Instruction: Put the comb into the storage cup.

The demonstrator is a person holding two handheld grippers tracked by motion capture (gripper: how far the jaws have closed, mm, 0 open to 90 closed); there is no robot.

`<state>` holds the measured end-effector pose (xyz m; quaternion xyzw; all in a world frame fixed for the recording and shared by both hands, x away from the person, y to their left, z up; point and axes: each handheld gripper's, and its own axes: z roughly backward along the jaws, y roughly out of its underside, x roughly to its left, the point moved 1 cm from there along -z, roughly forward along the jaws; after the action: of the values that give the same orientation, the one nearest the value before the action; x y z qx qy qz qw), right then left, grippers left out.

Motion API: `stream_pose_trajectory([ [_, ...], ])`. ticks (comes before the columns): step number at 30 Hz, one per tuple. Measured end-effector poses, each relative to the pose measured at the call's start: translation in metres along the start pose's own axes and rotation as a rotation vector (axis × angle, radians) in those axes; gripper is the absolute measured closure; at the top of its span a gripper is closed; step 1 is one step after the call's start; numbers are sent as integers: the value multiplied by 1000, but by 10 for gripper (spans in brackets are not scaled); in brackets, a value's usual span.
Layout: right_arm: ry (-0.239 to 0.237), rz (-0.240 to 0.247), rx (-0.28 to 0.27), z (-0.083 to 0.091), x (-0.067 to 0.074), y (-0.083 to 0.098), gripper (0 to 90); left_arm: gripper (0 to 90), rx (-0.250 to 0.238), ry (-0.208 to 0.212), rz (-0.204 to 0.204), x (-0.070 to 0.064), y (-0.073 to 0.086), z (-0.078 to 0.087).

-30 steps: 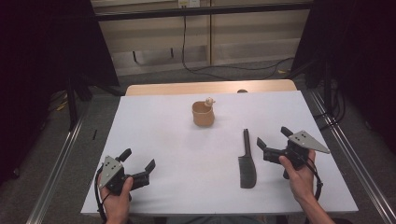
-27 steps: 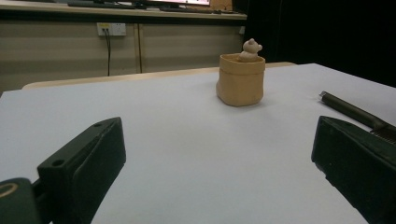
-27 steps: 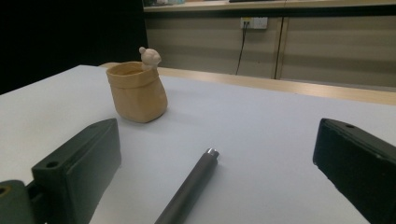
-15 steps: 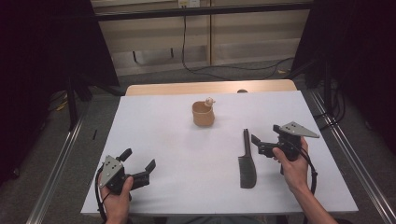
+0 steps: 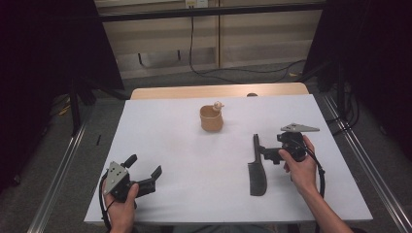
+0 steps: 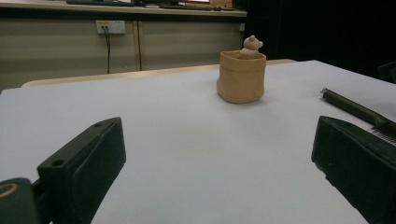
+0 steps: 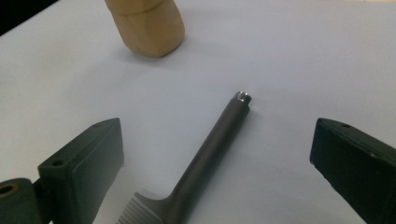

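Right gripper (image 5: 266, 153) low over the table (image 5: 180, 145), just beside the handle of the dark comb (image 5: 256, 167). Comb flat on the table, long axis running fore-and-aft: slim round handle pointing away from the person, toothed head toward the near edge. Gripper coming at it from the right side, jaws pointed across the handle.

From the right gripper view: comb handle (image 7: 212, 149) running up between the two black jaws, closer to the left one, slightly slanted, rounded tip ahead and up. First teeth of the head just visible at the bottom edge. Jaws spread wide, well clear of the handle on both sides, nothing clamped, nothing touched. Handle straddled but not yet gripped; closing on it looks like the next move, judged from the line-up.

Tan pouch-shaped cup (image 7: 145, 25) ahead and to the left of the right gripper, well beyond the handle tip. Small bear figure (image 5: 218, 105) peeking over its rim.

Left gripper (image 5: 144, 171) down at the near-left corner of the table, far from the comb, held just above or on the surface, cannot tell which. Jaws wide apart, empty. In the left gripper view, cup (image 6: 241, 77) ahead and slightly right, comb handle (image 6: 351, 108) off past the right jaw.

Right hand (image 5: 301, 167) clearly the nearer one to the comb; left hand (image 5: 119, 206) idle.
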<state>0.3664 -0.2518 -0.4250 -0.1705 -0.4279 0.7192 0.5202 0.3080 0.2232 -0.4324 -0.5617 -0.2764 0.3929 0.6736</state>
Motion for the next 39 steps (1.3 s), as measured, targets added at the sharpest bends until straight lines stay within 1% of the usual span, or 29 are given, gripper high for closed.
stream_pose_trajectory([
  [1, 15, 4, 20, -2, 1, 0, 30, 31, 2, 1, 0, 0, 0, 0],
  [2, 15, 4, 20, -2, 1, 0, 30, 32, 2, 1, 0, 0, 0, 0],
  [3, 29, 11, 32, -3, 1, -1, 37, 31, 4, 2, -4, 0, 0, 0],
  [7, 28, -1, 48, -4, 0, -3, 38, 31, 4, 4, 1, -1, 0, -1],
  [9, 27, -5, 71, -5, -1, -4, 37, 31, 9, 8, -4, -1, 0, -2],
  [12, 24, 9, 93, -8, -2, -5, 44, 31, 9, 9, -4, -1, 1, -2],
  [13, 11, 9, 120, -9, -1, -5, 56, 31, 9, 9, -3, -1, 1, -2],
  [14, 11, 9, 120, -9, -1, -5, 56, 31, 9, 9, -3, -1, 1, -2],
  [15, 18, 9, 158, -12, 1, -6, 51, 31, 14, 11, -3, -1, 1, -2],
  [16, 18, 9, 158, -12, 1, -6, 51, 31, 14, 11, -3, -1, 1, -2],
  [18, 23, 7, 200, -15, 1, -7, 60, 32, 14, 9, -4, -1, 1, -3],
  [19, 23, 7, 200, -15, 1, -7, 60, 32, 16, 9, -6, -1, 1, -3],
  [20, 2, 1, 219, -16, 2, -9, 105, 32, 18, 13, -9, -1, 1, -3],
  [21, 2, 1, 219, -16, 2, -9, 105, 32, 18, 13, -9, -1, 1, -3],
  [22, 5, 8, 244, -16, 3, -11, 128, 32, 19, 17, -10, -2, 1, -3],
  [23, 5, 8, 244, -16, 3, -11, 128, 32, 19, 17, -10, -2, 1, -3],
  [24, 21, -1, 289, -17, 4, -12, 113, 32, 30, 19, -14, -2, 1, -3],
  [26, 21, 0, 305, -18, 4, -13, 115, 32, 30, 21, -17, -2, 1, -4],
  [27, 32, -7, 341, -20, 5, -14, 118, 32, 33, 24, -19, -3, 2, -4],
  [28, 32, -7, 341, -20, 5, -14, 118, 32, 33, 24, -19, -3, 2, -4],
  [29, 48, -23, 362, -22, 4, -15, 122, 32, 30, 28, -19, -4, 1, -5],
  [32, 58, -33, 382, -24, 3, -17, 128, 32, 31, 27, -18, -4, 2, -5],
  [33, 62, -45, 407, -26, 2, -18, 144, 32, 31, 26, -18, -3, 2, -5],
  [34, 62, -45, 407, -26, 2, -18, 144, 32, 31, 26, -18, -3, 2, -5],
  [35, 67, -55, 424, -27, 3, -18, 142, 32, 33, 27, -17, -3, 2, -5],
  [36, 68, -49, 447, -29, 4, -18, 146, 32, 34, 28, -16, -3, 2, -6],
  [37, 76, -43, 497, -33, 6, -18, 162, 32, 34, 26, -21, -4, 2, -5],
  [38, 76, -43, 497, -33, 6, -18, 162, 32, 34, 26, -21, -4, 2, -5],
  [39, 73, -54, 522, -36, 8, -18, 228, 32, 33, 28, -24, -4, 2, -5],
])
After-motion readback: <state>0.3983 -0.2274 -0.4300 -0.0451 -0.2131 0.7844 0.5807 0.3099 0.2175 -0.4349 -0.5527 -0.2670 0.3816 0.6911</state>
